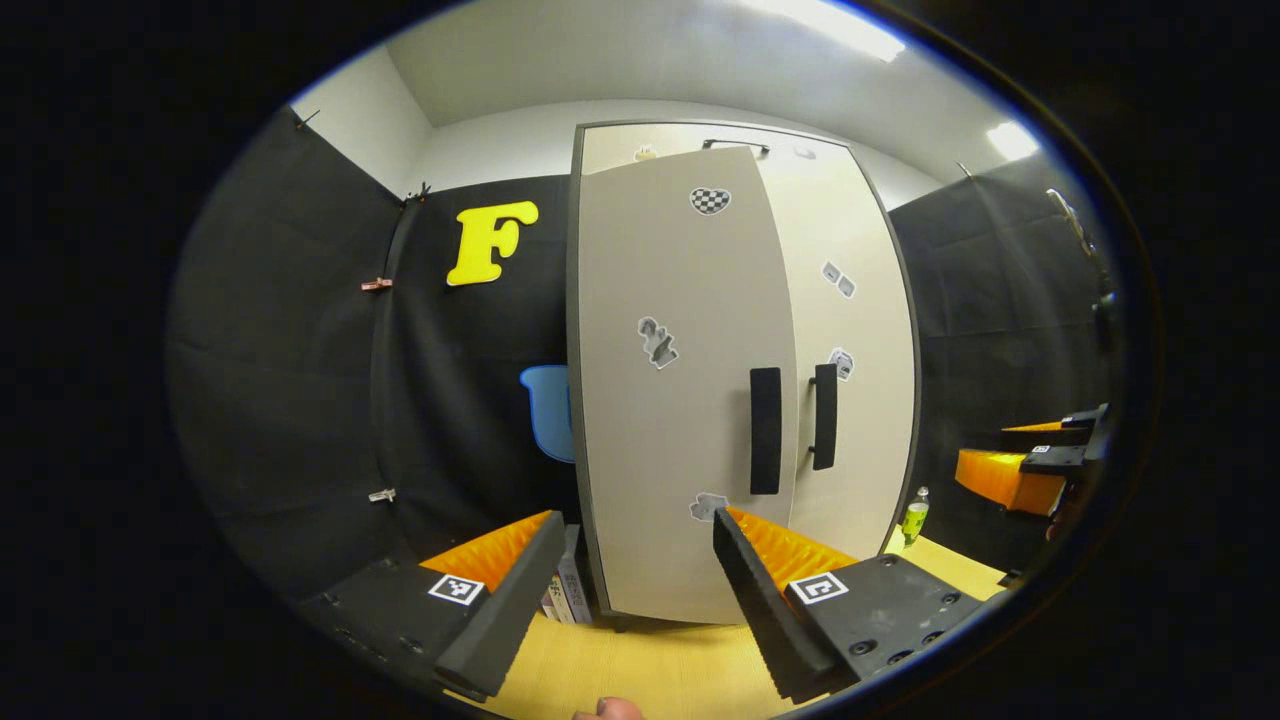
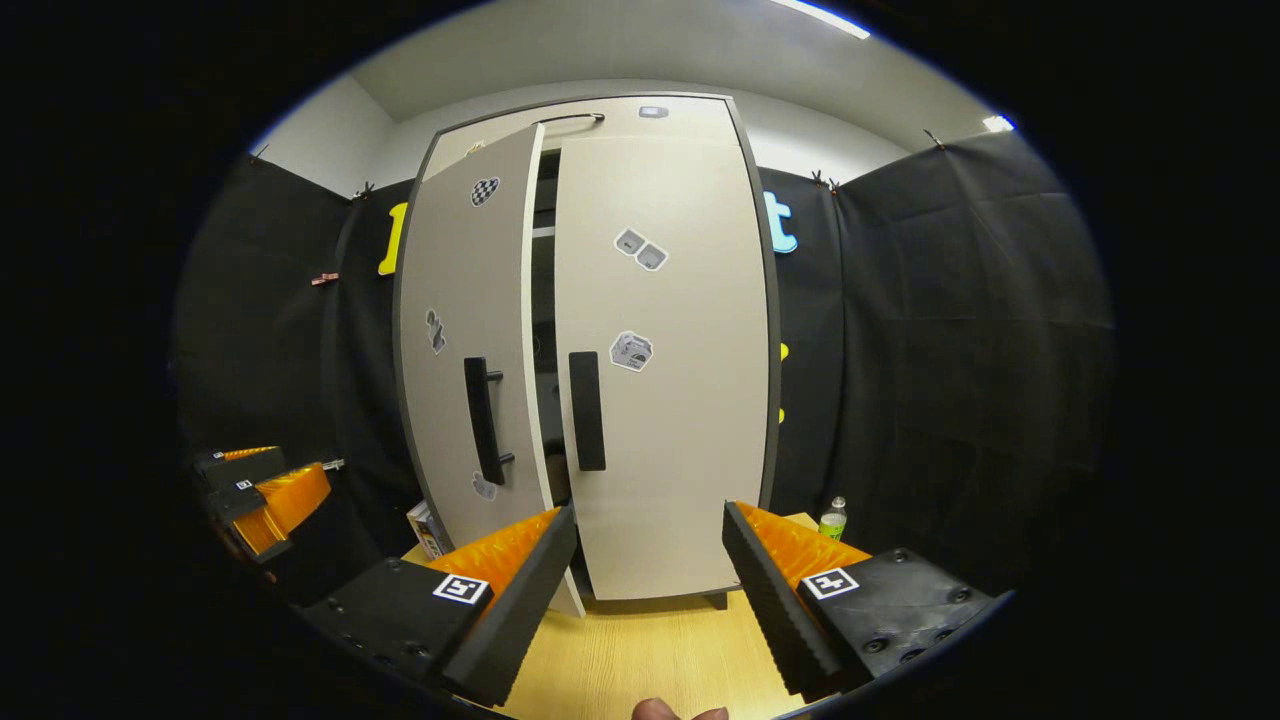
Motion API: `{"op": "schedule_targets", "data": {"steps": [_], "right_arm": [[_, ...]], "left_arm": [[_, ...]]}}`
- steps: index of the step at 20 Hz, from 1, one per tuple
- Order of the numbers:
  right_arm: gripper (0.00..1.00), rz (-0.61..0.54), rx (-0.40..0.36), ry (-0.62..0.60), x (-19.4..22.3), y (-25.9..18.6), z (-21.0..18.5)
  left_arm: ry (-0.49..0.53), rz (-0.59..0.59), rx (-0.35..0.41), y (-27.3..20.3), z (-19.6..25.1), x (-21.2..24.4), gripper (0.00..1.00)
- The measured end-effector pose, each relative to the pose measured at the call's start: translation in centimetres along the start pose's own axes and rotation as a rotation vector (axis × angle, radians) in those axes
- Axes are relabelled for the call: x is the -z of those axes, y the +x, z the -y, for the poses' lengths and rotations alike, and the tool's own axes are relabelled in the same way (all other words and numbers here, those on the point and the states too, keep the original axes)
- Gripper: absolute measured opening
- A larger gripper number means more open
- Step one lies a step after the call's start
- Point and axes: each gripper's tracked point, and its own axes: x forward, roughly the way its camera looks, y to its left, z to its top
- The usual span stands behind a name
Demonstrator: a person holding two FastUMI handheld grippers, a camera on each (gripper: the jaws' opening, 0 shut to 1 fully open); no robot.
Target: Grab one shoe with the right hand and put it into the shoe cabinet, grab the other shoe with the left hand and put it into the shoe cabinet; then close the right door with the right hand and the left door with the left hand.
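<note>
Hiding its inside, shoe cabinet (image 2: 660, 400), left door (image 2: 465, 380) ajar.

Under me runs a pale yellow wooden tabletop (image 2: 640, 650). On it, at the far side, stands the tall beige two-door shoe cabinet (image 2: 660, 400). A small green plastic bottle (image 2: 831, 520) stands just right of it, and a few upright books (image 1: 568, 590) lean at its left foot.

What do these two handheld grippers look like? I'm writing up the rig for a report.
The left gripper and the right gripper look alike: two long wedge-shaped fingers with ribbed inner faces, set on flat dark mounts with visible screws. Each mount carries a small square black-and-white marker tag. No cables or sleeves are visible.
</note>
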Motion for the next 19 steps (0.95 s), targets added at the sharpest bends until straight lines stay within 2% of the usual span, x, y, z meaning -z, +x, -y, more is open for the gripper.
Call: {"op": "schedule_targets", "data": {"steps": [6,19], "right_arm": [[0.98,0.018,-0.008,-0.064,0.1,-0.2,-0.3],[0.98,0.005,-0.022,-0.070,0.7,0.2,-1.5]], "left_arm": [[0.004,-0.018,0.020,-0.1,0.7,0.7,0.95],[-0.005,-0.022,-0.005,0.6,-0.6,0.8,0.94]]}}
